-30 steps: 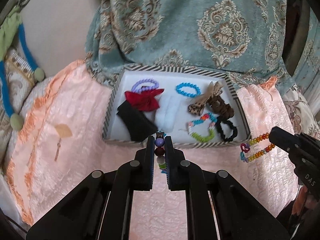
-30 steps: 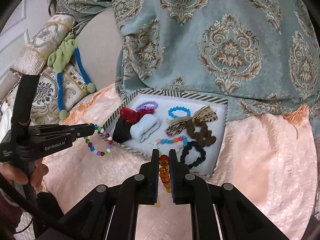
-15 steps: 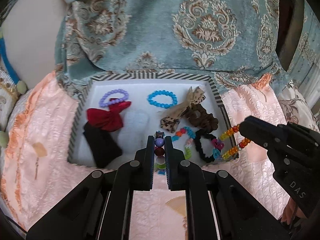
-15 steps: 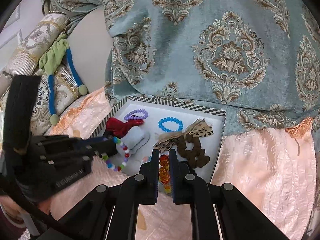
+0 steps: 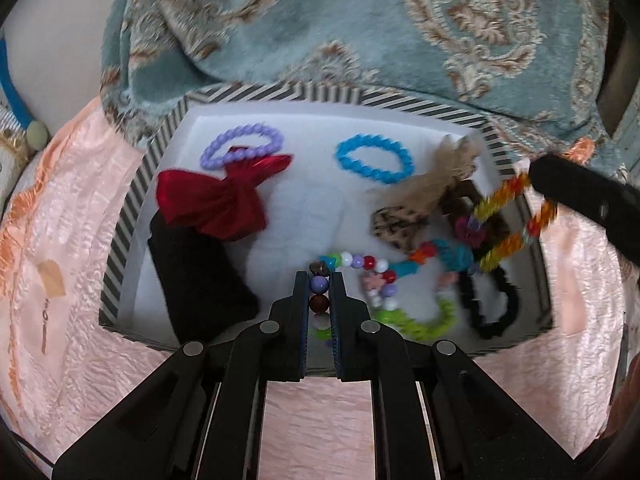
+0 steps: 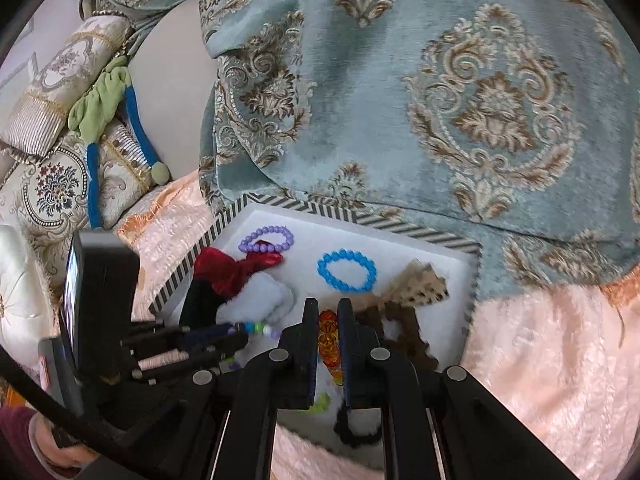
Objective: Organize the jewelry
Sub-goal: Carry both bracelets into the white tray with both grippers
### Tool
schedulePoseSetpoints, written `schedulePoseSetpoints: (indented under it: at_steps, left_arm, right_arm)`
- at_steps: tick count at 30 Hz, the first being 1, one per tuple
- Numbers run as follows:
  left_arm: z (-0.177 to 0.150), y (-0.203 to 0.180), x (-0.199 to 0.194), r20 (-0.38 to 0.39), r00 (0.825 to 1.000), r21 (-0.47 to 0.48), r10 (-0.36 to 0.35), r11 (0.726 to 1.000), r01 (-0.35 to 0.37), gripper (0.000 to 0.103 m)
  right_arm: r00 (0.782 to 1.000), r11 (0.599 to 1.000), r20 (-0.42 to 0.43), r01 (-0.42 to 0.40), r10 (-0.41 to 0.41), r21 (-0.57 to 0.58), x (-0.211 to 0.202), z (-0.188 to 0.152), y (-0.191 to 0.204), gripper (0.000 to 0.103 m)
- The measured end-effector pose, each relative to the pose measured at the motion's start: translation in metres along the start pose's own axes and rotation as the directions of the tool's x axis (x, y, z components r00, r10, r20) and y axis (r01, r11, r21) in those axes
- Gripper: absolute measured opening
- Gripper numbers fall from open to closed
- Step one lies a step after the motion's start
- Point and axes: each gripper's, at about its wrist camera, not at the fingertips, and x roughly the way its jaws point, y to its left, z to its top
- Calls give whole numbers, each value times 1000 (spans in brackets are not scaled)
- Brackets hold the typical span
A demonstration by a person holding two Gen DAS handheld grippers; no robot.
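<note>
Bracelet (image 5: 320, 294): multicoloured round beads

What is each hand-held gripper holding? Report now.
Left hand-held gripper: shut on multicolored bead bracelet.
Right hand-held gripper: shut on orange bead bracelet.

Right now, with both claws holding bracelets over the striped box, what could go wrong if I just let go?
The orange bracelet in the right claw hangs over the brown scrunchie and black scrunchie, so it may tangle with them. The left claw holds its multicolour bead bracelet near the striped box front wall; it may fall outside.
</note>
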Motion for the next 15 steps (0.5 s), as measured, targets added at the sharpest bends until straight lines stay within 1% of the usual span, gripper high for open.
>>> schedulePoseSetpoints:
  at_steps: [3, 8, 12, 15]
  left_arm:
    - [-3, 7, 5, -3, 1000, -6, -1, 1000, 1, 8]
    - [-5, 11, 5, 4, 1000, -25, -15, 1000, 15, 8]
    - [-5, 13, 6, 10, 1000, -56, -26, 998, 26, 8]
    - [-6, 12, 7, 10, 1000, -58, -26, 998, 26, 8]
  right_arm:
    - [1000, 1000, 0, -15, 15, -2, 16, 12, 4, 9]
    - [998, 997, -13, -64, 64, 34, 50, 28, 10, 9]
    - [995, 993, -10, -99, 99, 68, 68, 34, 13, 9]
    - [993, 989, -10, -119, 121, 90, 79, 35, 11, 9]
